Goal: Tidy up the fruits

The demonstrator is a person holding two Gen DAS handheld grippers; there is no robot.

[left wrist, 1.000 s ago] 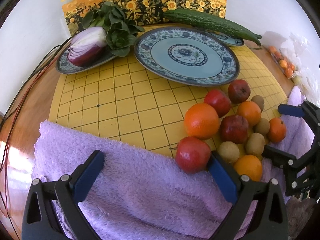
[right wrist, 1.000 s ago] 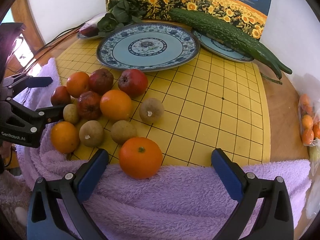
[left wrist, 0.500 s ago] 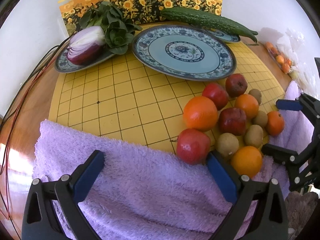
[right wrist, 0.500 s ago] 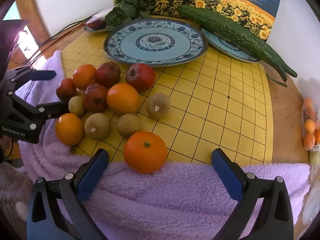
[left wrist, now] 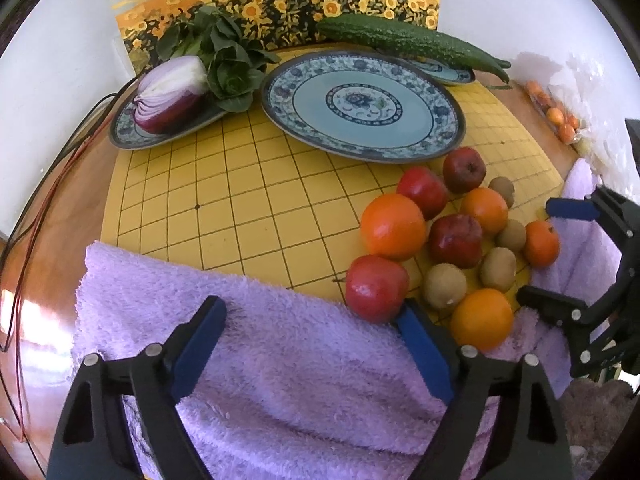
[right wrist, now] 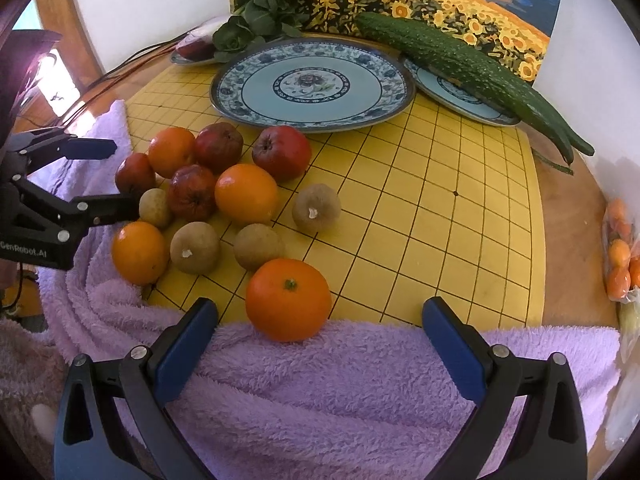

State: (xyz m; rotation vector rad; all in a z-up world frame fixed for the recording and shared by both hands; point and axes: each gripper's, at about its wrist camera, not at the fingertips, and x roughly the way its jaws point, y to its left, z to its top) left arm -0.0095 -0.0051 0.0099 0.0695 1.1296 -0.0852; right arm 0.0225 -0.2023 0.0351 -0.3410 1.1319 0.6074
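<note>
A heap of oranges, red apples and brown kiwis lies on the yellow grid mat [left wrist: 240, 208], below a large blue patterned plate [left wrist: 360, 108] that also shows in the right wrist view [right wrist: 312, 84]. My left gripper [left wrist: 308, 332] is open over the purple towel [left wrist: 260, 360], its right finger beside a red apple [left wrist: 376, 288]. My right gripper [right wrist: 320, 336] is open, with the nearest orange [right wrist: 288, 298] between its fingers at the towel edge. Each gripper shows in the other's view: the right one [left wrist: 560, 252], the left one [right wrist: 96, 176].
A plate with a halved red onion [left wrist: 172, 96] and greens stands at the back left. A long green bitter gourd [right wrist: 472, 72] lies on a small plate at the back right. A bag of small oranges [right wrist: 620, 252] sits at the right. Cables [left wrist: 48, 184] run along the left.
Both grippers have tilted or drawn back slightly, so the fruit and plates sit a little lower in both views. Both stay open; no fruit moved.
</note>
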